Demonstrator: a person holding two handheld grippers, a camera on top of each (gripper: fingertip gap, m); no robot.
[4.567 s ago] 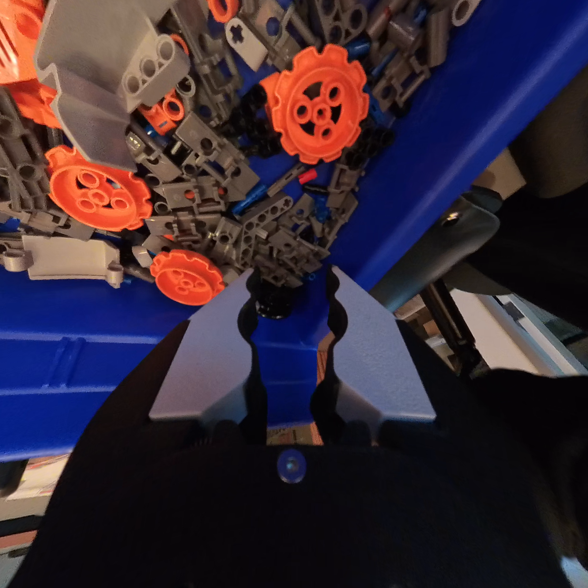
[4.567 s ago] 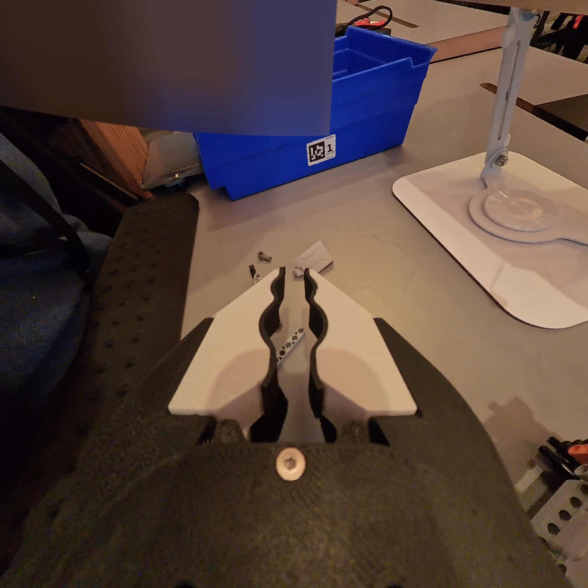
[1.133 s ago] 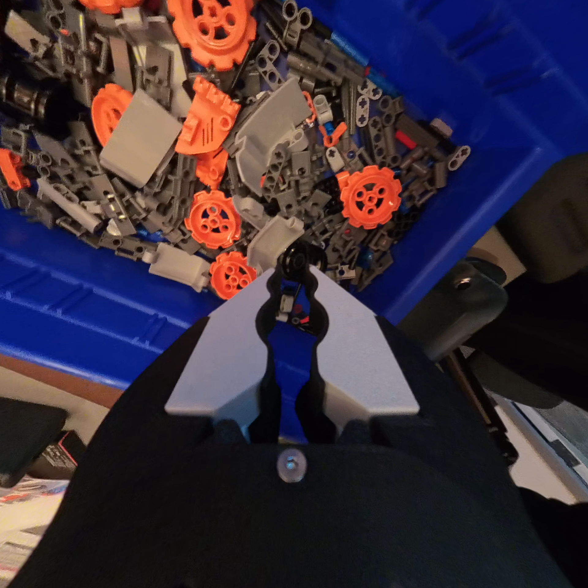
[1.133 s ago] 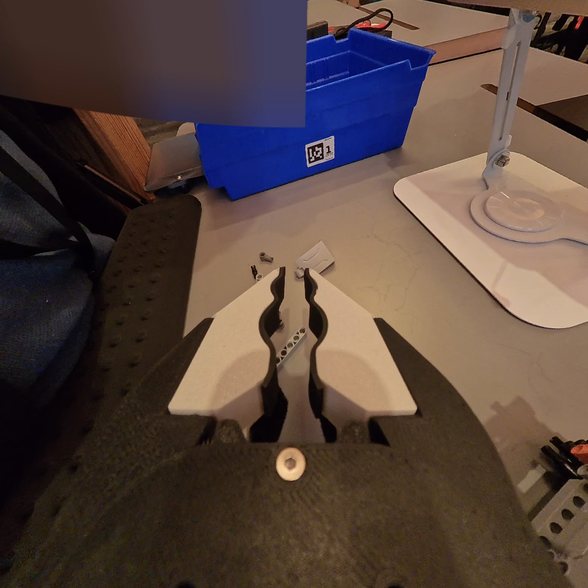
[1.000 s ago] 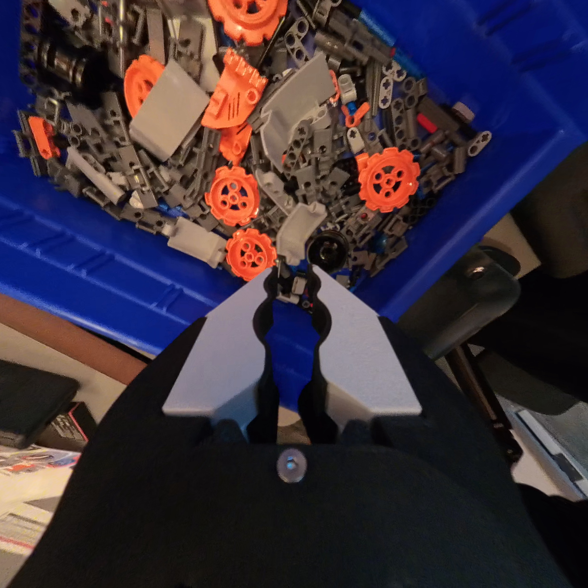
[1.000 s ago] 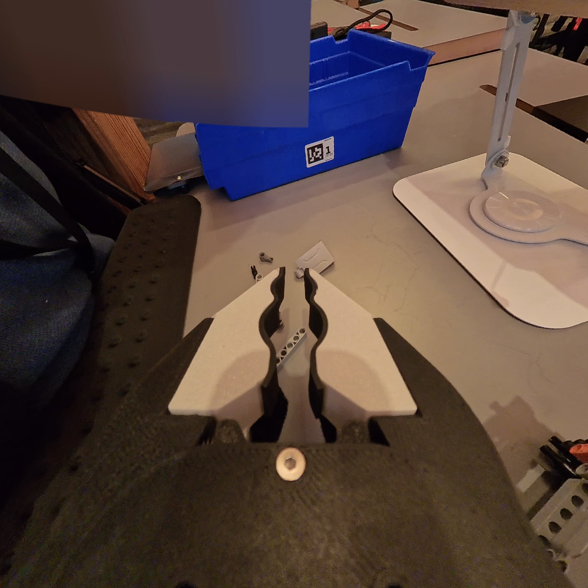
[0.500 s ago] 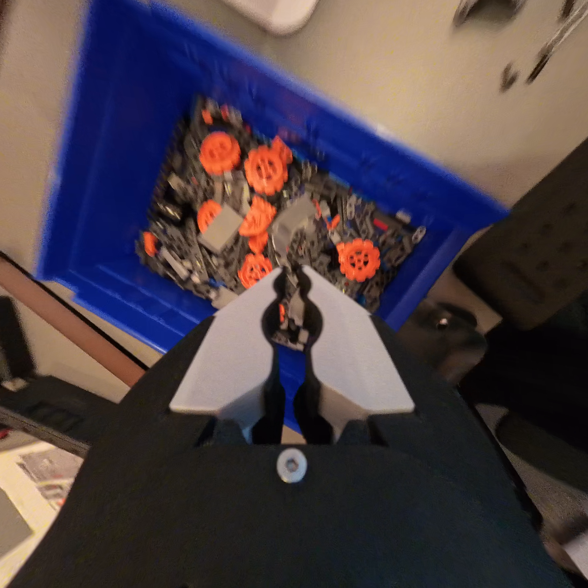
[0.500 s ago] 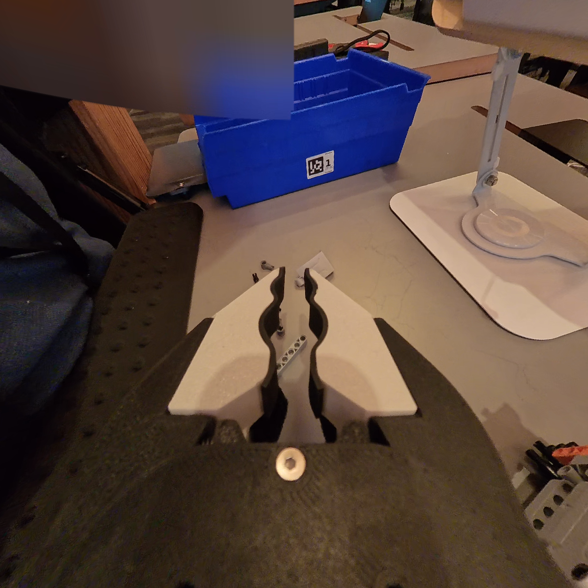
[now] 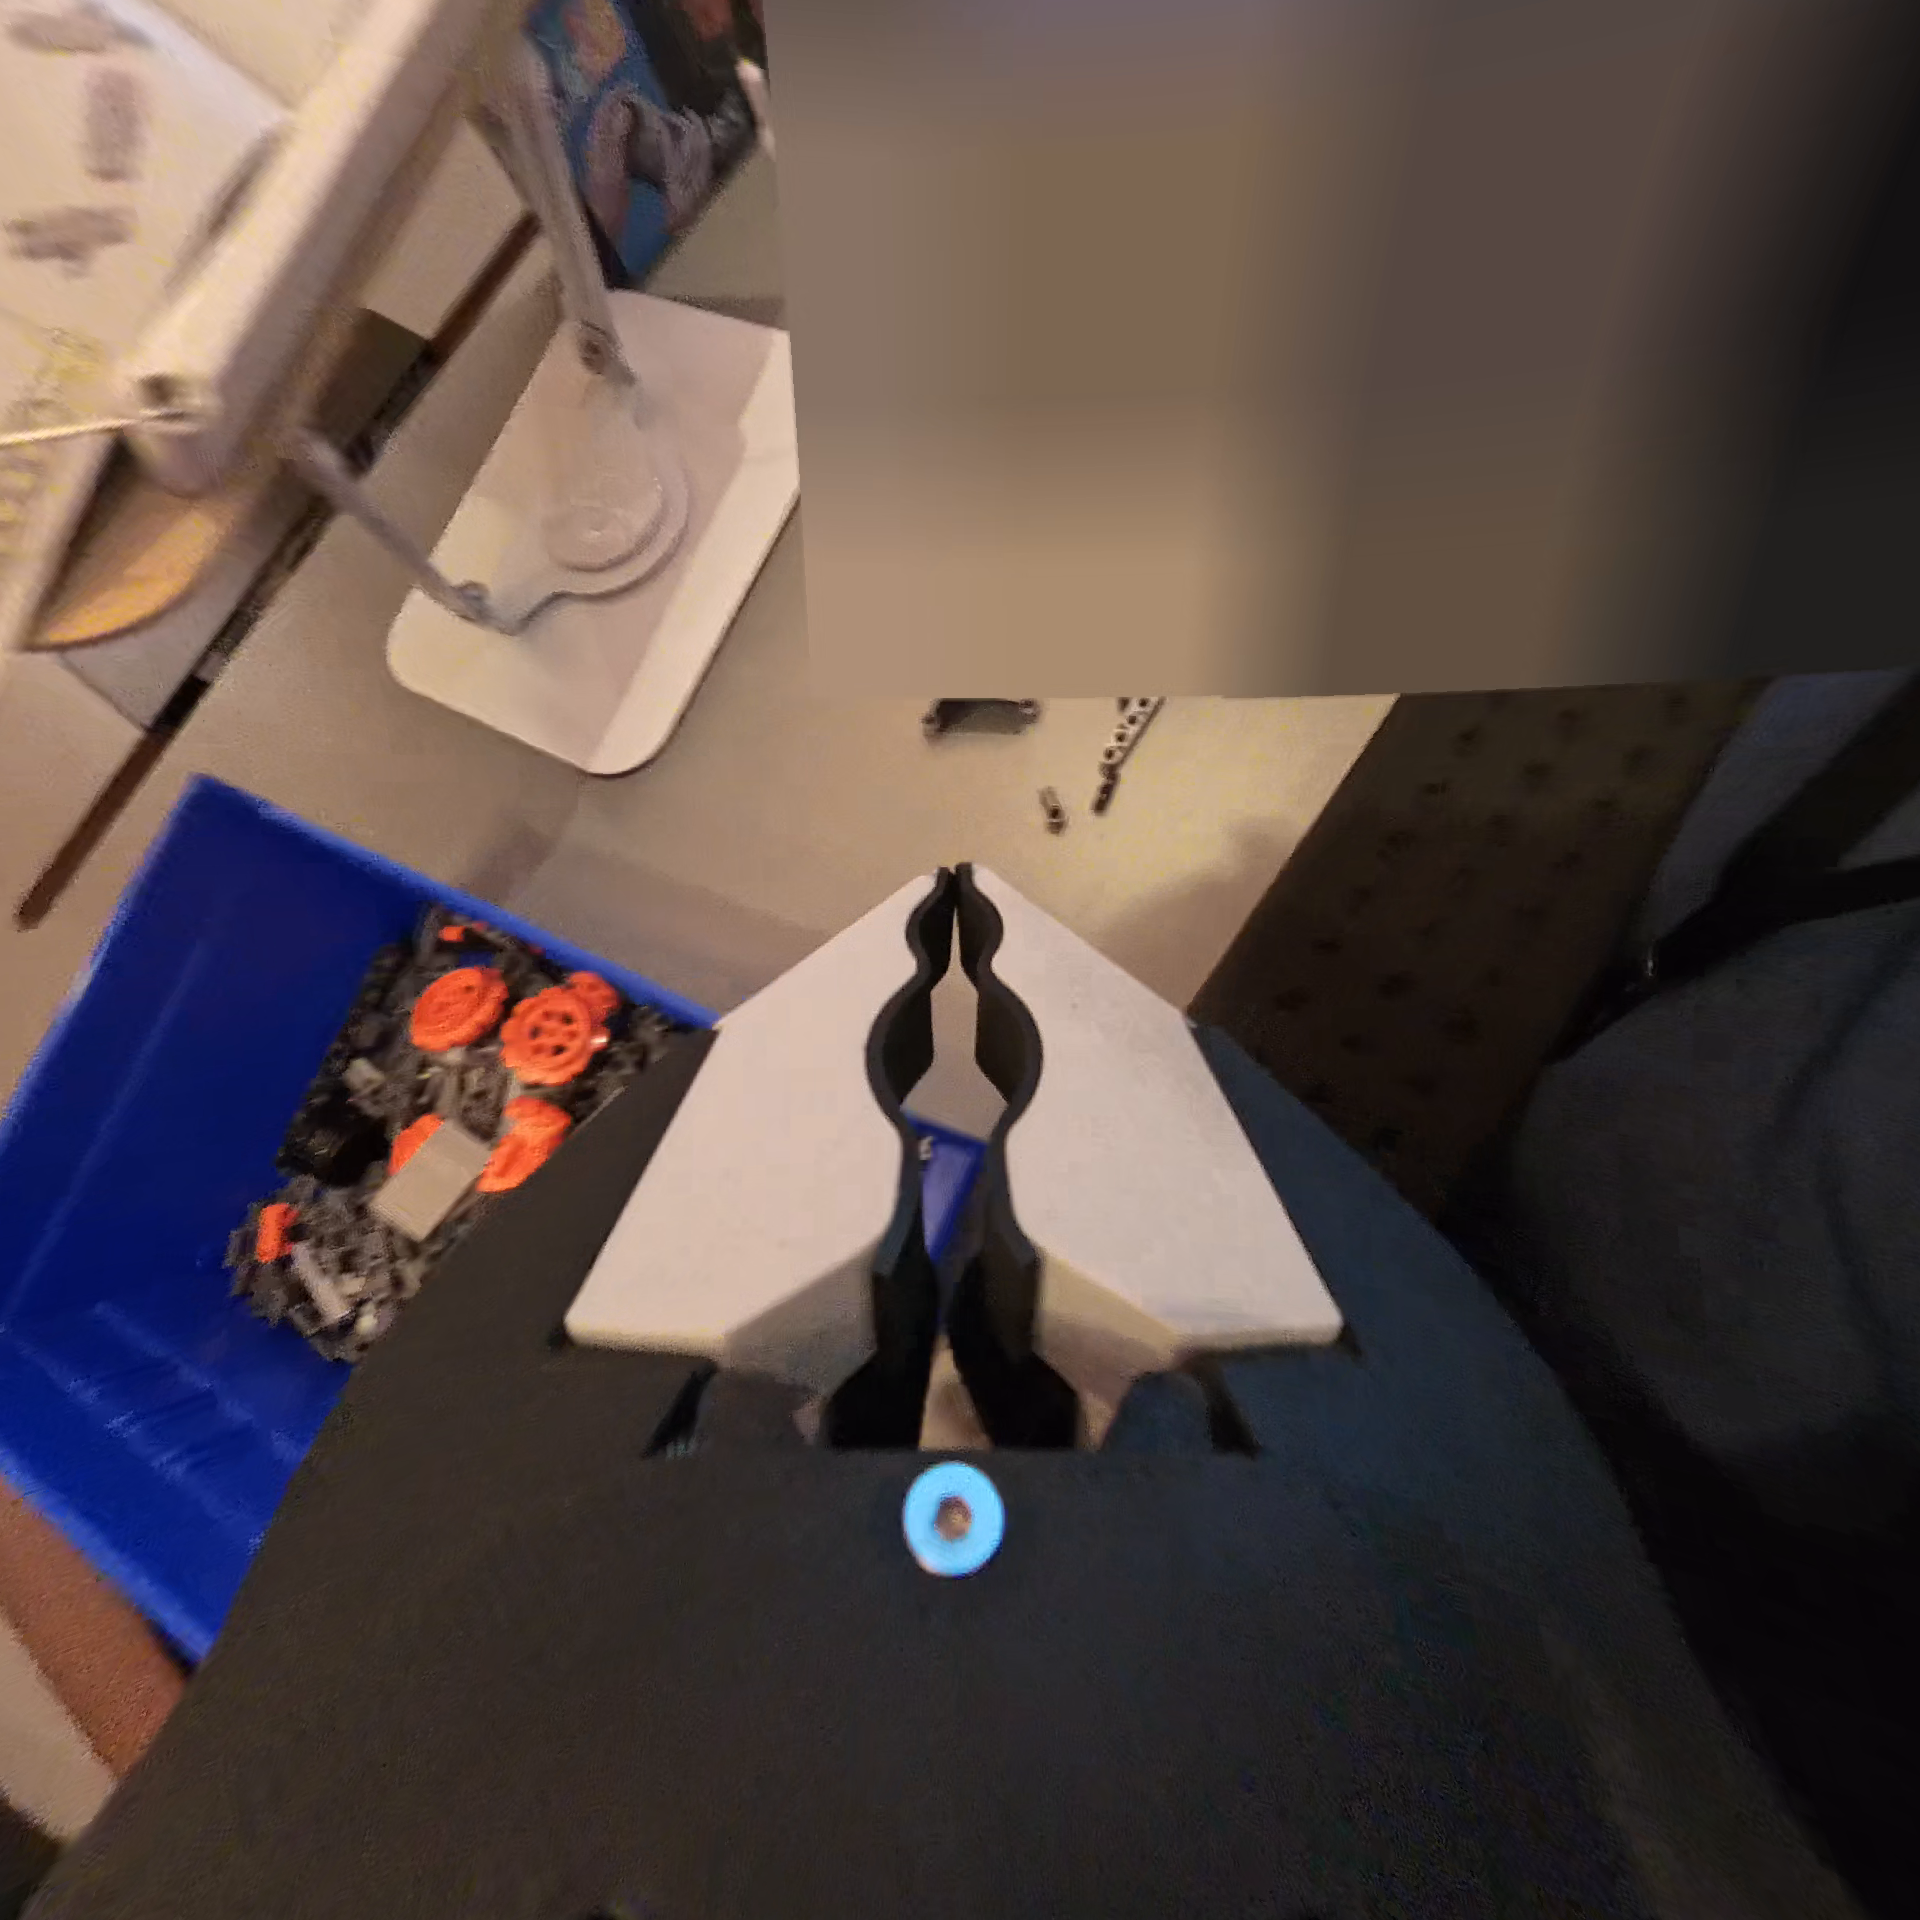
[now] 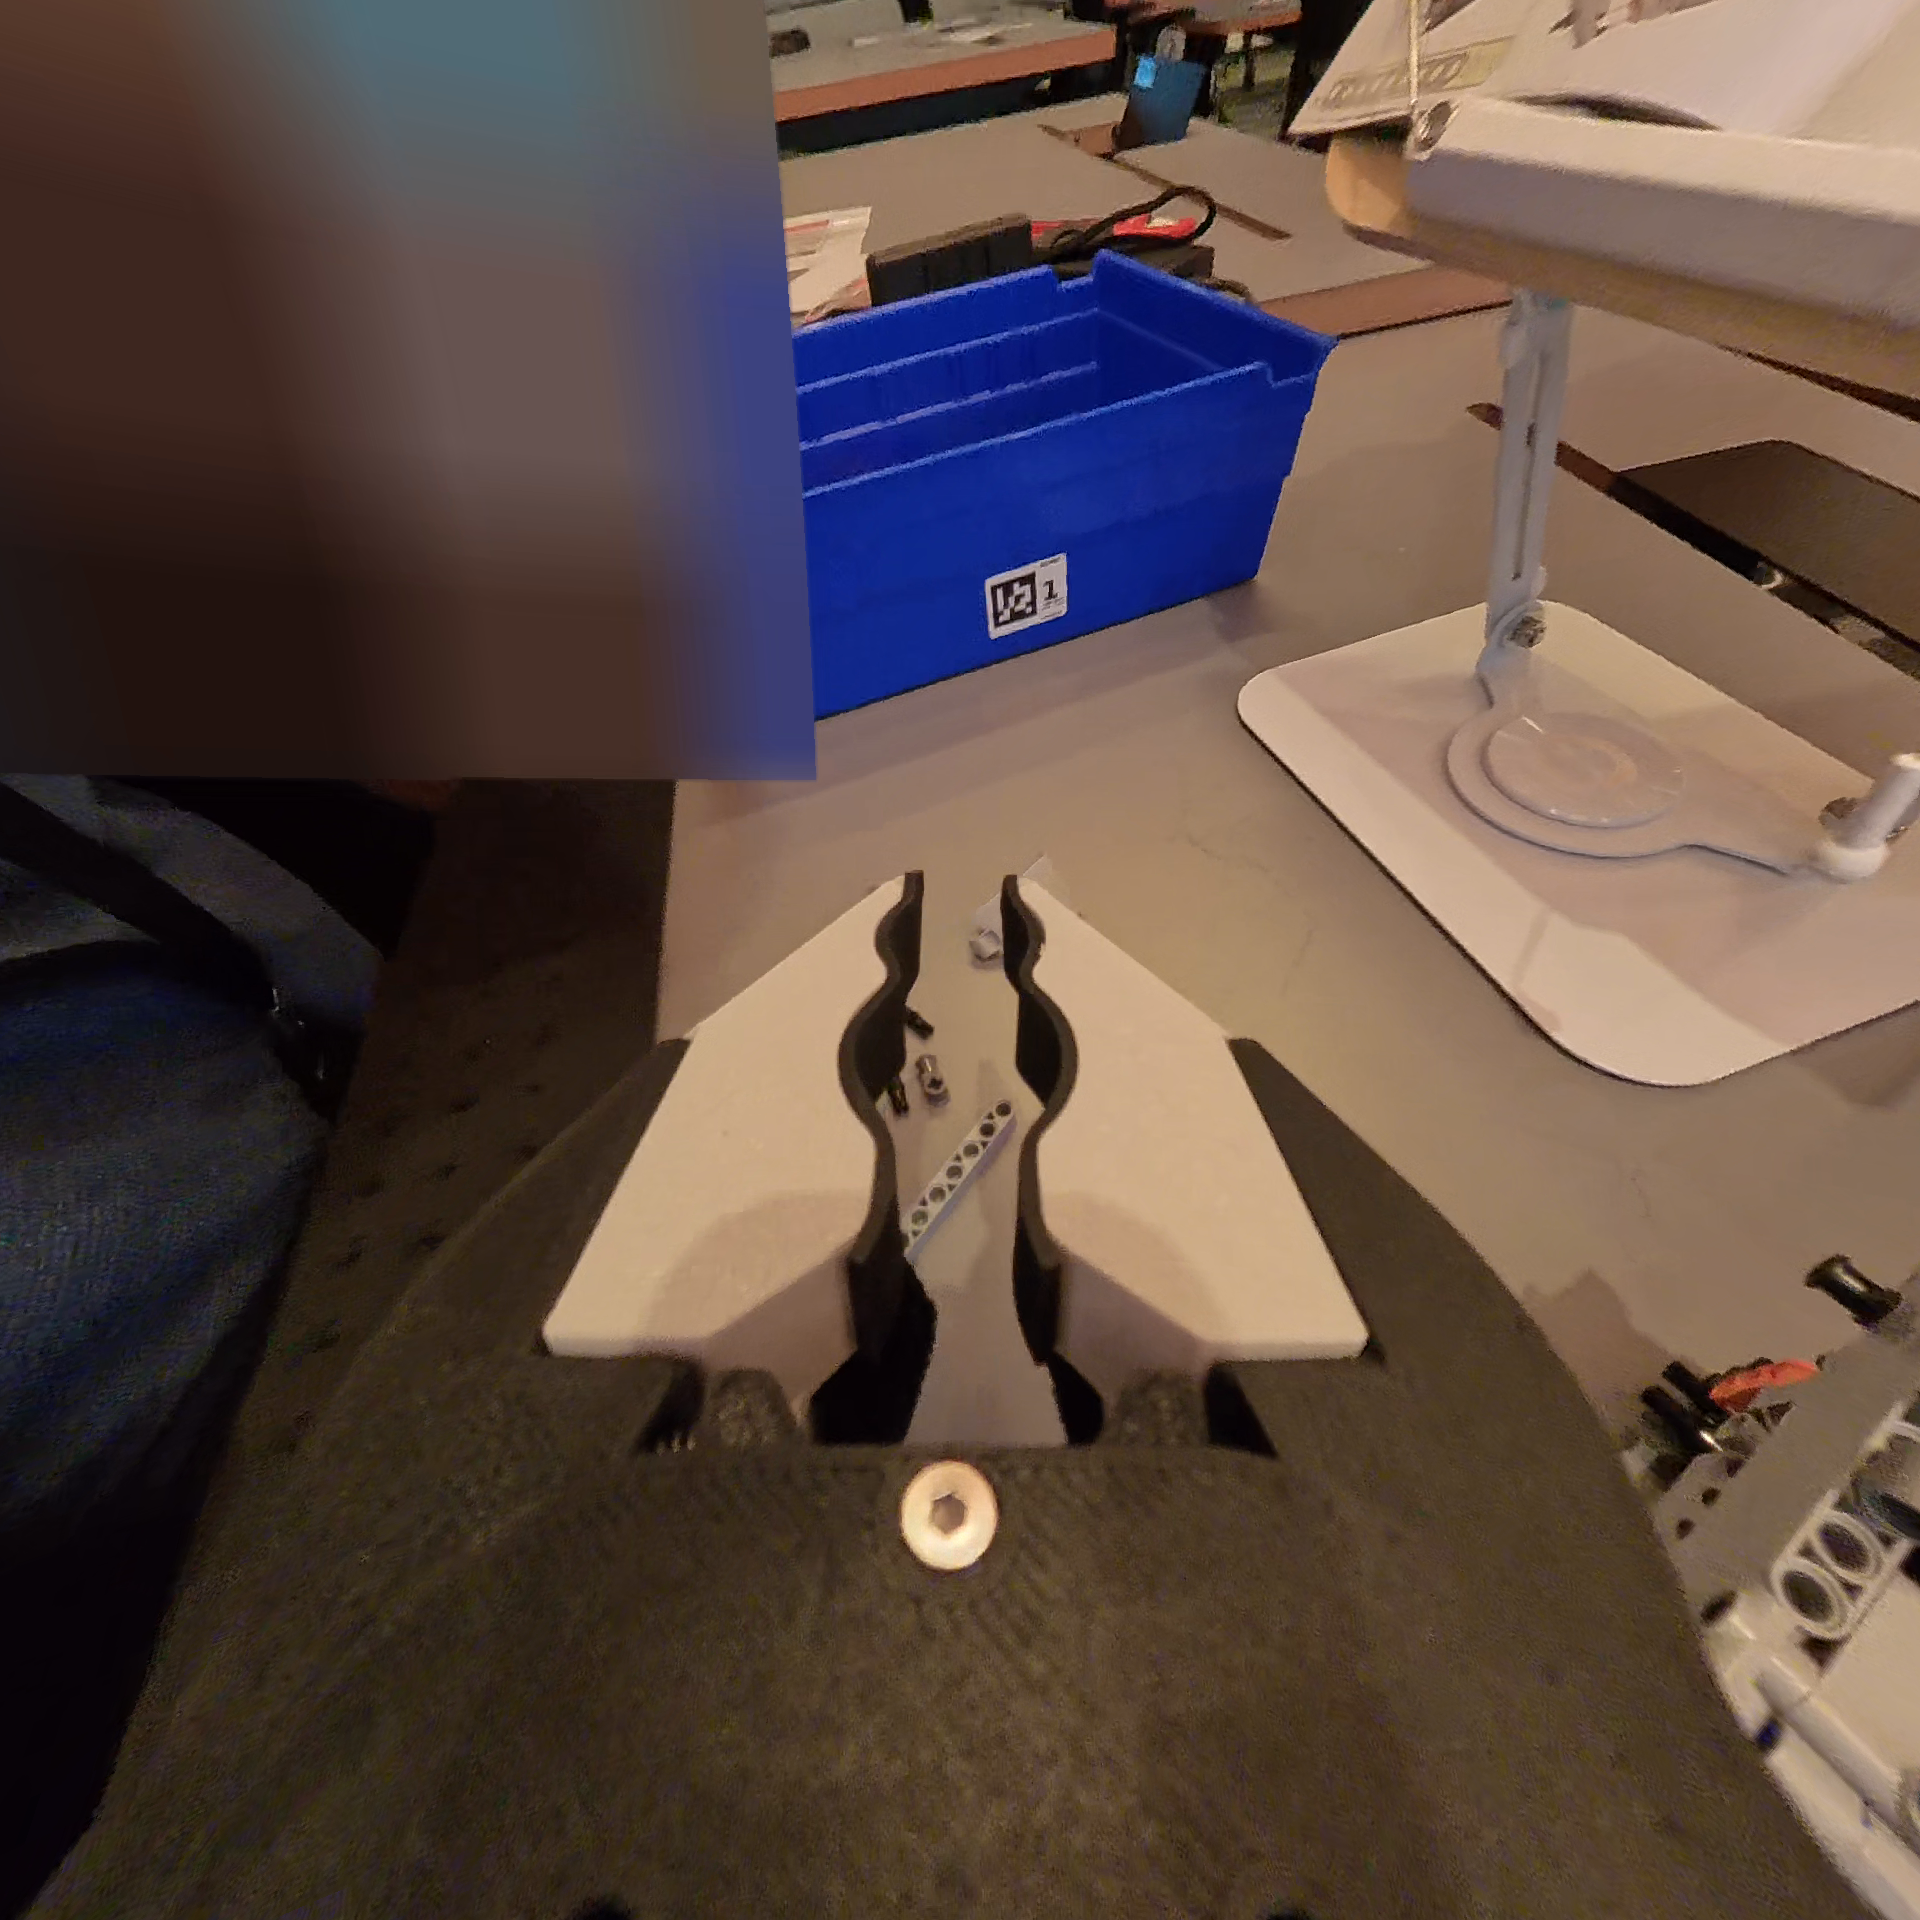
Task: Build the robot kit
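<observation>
Above the grey table (image 9: 831, 831), just right of the blue bin (image 9: 156, 1039) of orange gears (image 9: 545, 1029) at lower left, the left gripper (image 9: 954, 883) has its tips pressed together, with nothing visible between them. The right gripper (image 10: 961, 894) stands slightly spread over a grey holed beam (image 10: 961, 1174) and 3 small pins (image 10: 932, 1077). 0.5 s ago the left gripper hung over the bin, pinching a small piece.
</observation>
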